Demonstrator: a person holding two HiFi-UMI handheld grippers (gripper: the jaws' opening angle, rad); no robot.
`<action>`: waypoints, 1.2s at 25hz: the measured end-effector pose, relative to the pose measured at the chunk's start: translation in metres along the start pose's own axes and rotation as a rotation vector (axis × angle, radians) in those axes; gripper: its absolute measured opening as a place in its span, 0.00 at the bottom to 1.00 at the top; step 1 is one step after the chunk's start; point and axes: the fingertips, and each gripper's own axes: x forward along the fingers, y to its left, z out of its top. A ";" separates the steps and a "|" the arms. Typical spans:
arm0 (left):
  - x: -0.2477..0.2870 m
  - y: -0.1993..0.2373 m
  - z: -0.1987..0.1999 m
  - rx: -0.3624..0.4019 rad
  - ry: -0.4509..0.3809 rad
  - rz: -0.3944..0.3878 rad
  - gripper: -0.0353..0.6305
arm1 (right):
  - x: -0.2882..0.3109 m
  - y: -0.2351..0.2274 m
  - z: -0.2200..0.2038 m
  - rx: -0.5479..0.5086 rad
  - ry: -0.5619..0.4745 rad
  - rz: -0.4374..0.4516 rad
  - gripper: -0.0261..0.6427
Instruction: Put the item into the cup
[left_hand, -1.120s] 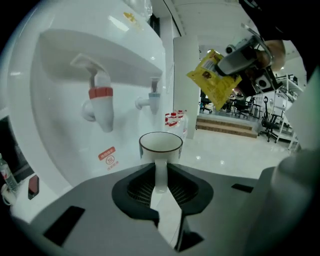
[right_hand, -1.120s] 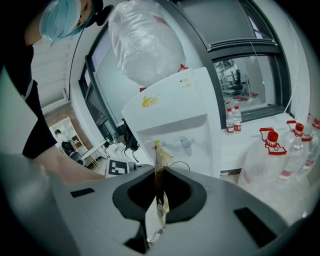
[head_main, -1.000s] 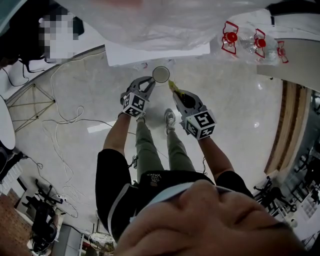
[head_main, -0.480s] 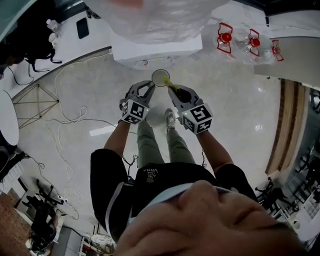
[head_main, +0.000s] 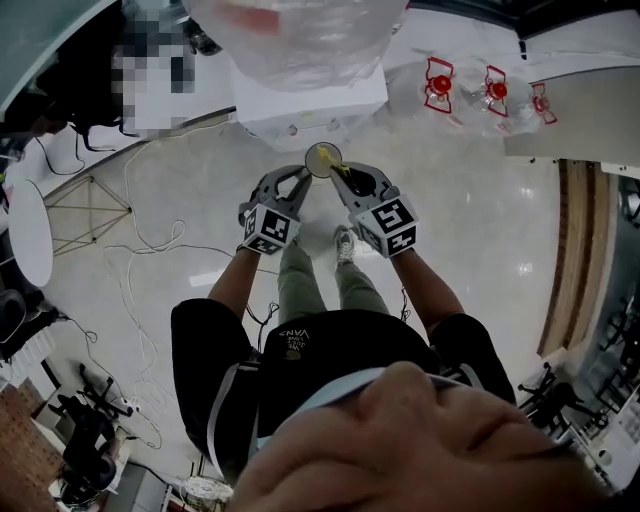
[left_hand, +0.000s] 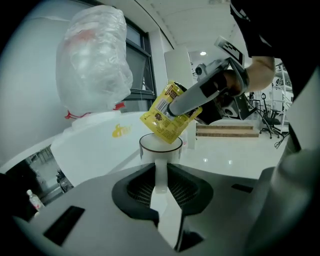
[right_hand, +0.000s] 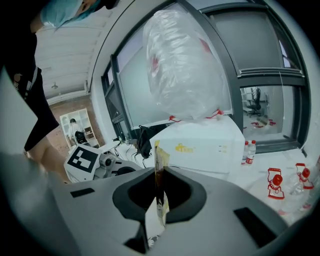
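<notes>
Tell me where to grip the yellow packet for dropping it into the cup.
Pinch the flat yellow packet across its faces at the top end, from above, as the right gripper does: the lower corner then hangs free, pointing into the cup mouth.

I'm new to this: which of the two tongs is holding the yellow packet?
The right tongs, shut on the yellow packet; the left tongs grip the white cup instead.

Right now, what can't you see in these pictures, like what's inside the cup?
- Inside of the cup: left gripper view sees only its side; the yellow packet covers the mouth.
- Packet's print: too small in left gripper view, edge-on in right gripper view.
- Contents of the big plastic bag: crinkled film blurs them in every view.
</notes>
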 end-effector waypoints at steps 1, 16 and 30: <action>-0.004 -0.001 0.007 0.003 -0.004 0.002 0.18 | -0.003 0.003 0.003 -0.005 0.008 0.006 0.11; -0.057 -0.027 0.073 0.002 -0.037 0.008 0.18 | -0.040 0.033 0.033 -0.208 0.193 0.030 0.11; -0.086 -0.033 0.103 -0.020 -0.112 0.045 0.18 | -0.048 0.059 0.037 -0.386 0.450 0.137 0.11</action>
